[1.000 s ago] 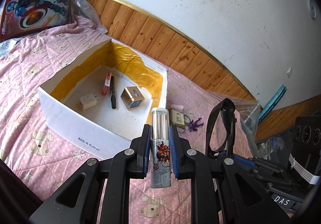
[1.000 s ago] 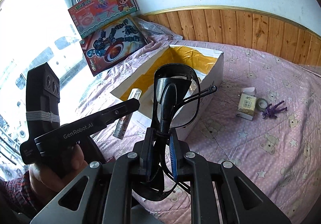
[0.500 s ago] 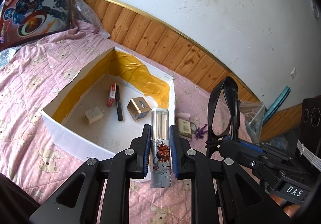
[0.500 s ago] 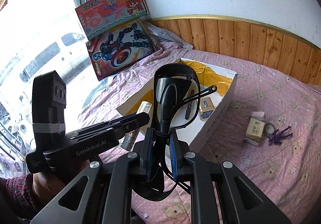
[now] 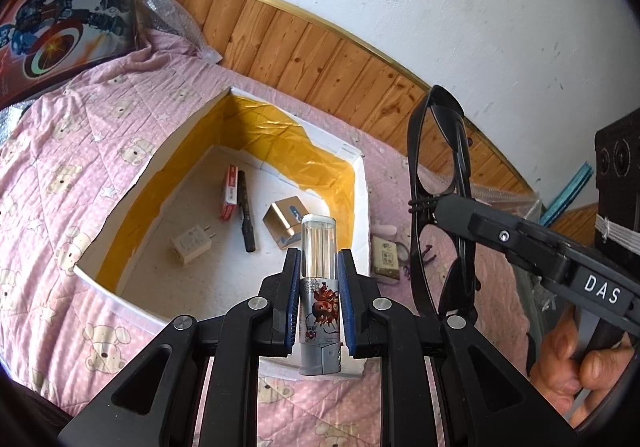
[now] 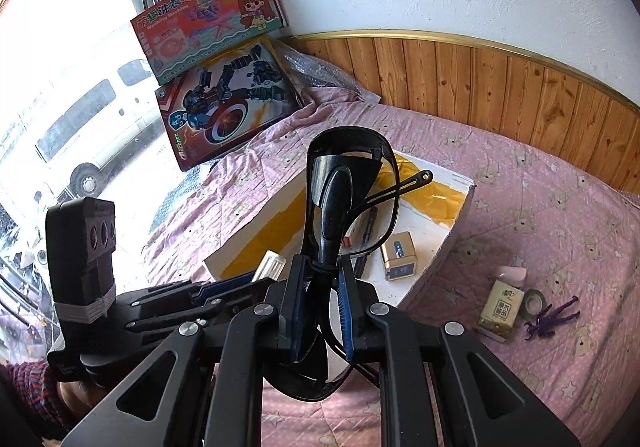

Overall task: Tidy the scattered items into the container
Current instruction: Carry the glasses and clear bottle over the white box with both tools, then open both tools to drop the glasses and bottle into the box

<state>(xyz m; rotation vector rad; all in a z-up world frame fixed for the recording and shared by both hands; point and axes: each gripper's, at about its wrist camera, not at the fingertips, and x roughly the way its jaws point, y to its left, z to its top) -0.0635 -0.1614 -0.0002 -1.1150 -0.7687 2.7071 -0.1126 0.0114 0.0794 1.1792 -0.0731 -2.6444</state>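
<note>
Over the last second both grippers have travelled from beside the box to above it: the left gripper [image 5: 319,295] now hangs over the near edge of the white cardboard box [image 5: 132,187], and the right gripper [image 6: 322,301] has come in over its near corner. By my reading, both items are about ready to be dropped, once each is carried a little further past the rim.

The left gripper is clamped on a lighter [image 5: 320,287], a slim upright stick with a clear top, a silver body printed with a red cartoon figure, and a grey base. The right gripper pinches a pair of black glasses [image 6: 348,203] at the frame, lenses upright, one temple arm jutting out to the right.

Already in the box lie a white charger plug [image 5: 191,245], a black pen [image 5: 245,211], a red-and-white pack [image 5: 229,198] and a small gold carton [image 5: 286,217]. Still out on the pink bed quilt [image 6: 560,231] are a tissue pack [image 6: 502,307], what looks like a tape roll [image 6: 535,302] and a purple toy figure [image 6: 554,317].
</note>
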